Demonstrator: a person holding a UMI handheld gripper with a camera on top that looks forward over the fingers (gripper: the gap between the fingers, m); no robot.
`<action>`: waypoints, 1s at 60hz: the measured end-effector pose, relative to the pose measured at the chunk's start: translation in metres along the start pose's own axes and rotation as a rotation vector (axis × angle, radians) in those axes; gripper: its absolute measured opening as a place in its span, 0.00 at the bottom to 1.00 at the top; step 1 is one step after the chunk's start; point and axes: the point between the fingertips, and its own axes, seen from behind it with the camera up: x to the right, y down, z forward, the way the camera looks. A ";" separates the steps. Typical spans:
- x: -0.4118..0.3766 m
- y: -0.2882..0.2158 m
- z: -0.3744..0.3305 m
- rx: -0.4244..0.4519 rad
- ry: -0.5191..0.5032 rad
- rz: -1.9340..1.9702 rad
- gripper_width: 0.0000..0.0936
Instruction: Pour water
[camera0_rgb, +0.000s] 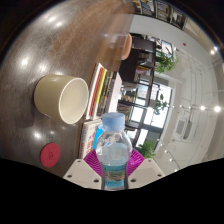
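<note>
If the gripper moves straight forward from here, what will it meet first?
Nothing new, probably: the gripper is shut on the water bottle, which fills the line ahead. The cream cup stands off to one side, though depth is hard to judge.

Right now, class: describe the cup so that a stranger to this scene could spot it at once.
Start at the dark round table. The claw grips a clear water bottle; beyond it, beside a stack of books, stands the cup. It is cream, open-topped and empty-looking, unlike the flat pink disc nearby.
</note>
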 end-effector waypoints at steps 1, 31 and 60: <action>0.000 -0.002 0.001 0.002 0.002 -0.029 0.27; -0.011 -0.025 0.000 0.028 0.024 -0.283 0.27; 0.066 0.039 -0.028 0.088 -0.083 1.432 0.30</action>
